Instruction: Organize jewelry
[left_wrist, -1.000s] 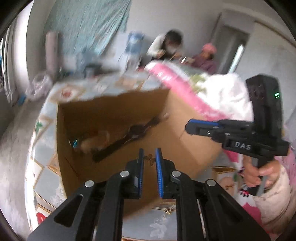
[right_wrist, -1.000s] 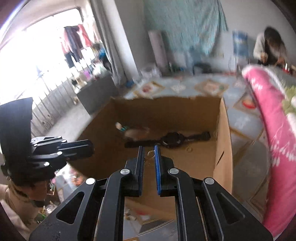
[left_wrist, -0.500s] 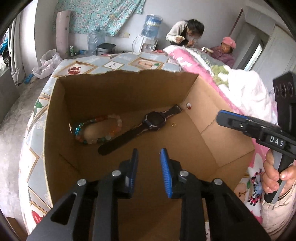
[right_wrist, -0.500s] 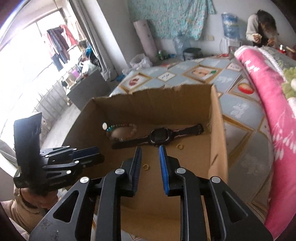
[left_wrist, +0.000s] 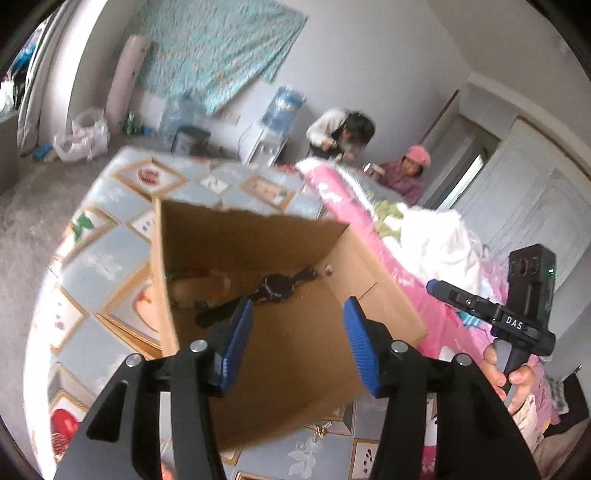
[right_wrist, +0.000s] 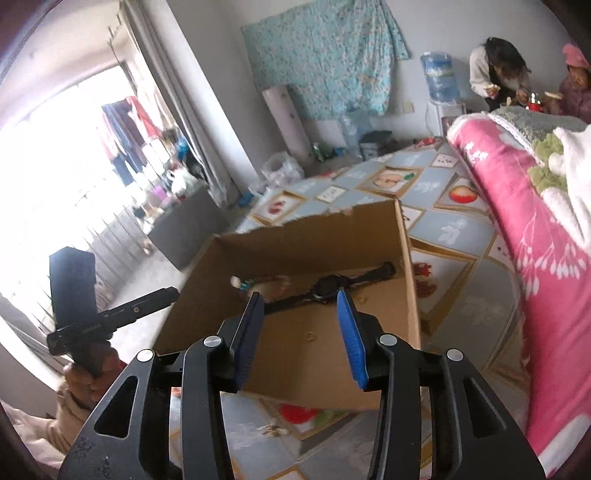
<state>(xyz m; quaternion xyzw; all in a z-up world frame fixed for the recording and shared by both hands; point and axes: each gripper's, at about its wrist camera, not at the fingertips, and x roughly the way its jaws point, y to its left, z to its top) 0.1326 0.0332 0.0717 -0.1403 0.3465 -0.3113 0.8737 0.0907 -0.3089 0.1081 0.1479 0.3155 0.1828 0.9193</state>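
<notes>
An open cardboard box (left_wrist: 258, 240) (right_wrist: 314, 243) stands on the patterned bedspread. Inside it lie a black watch (left_wrist: 277, 290) (right_wrist: 328, 286), a coloured bead bracelet (left_wrist: 195, 284) (right_wrist: 258, 282) and a small gold ring (right_wrist: 308, 336). My left gripper (left_wrist: 297, 306) hovers over the box's near edge. Its jaws are opening and nothing is between them. My right gripper (right_wrist: 300, 295) hovers the same way, jaws opening and empty. Each gripper also shows from the side in the other view, the right gripper (left_wrist: 480, 306) and the left gripper (right_wrist: 110, 314), each in a hand.
A pink quilt (left_wrist: 369, 236) (right_wrist: 517, 221) runs along the box's right side. A small gold piece (left_wrist: 319, 430) (right_wrist: 273, 428) lies on the bedspread in front of the box. Two people (left_wrist: 343, 133) sit at the far end of the room by a water dispenser (right_wrist: 439, 77).
Both grippers held a small gold piece over the box, then let go. Their jaws have spread wide and both have drawn back and up from the box.
</notes>
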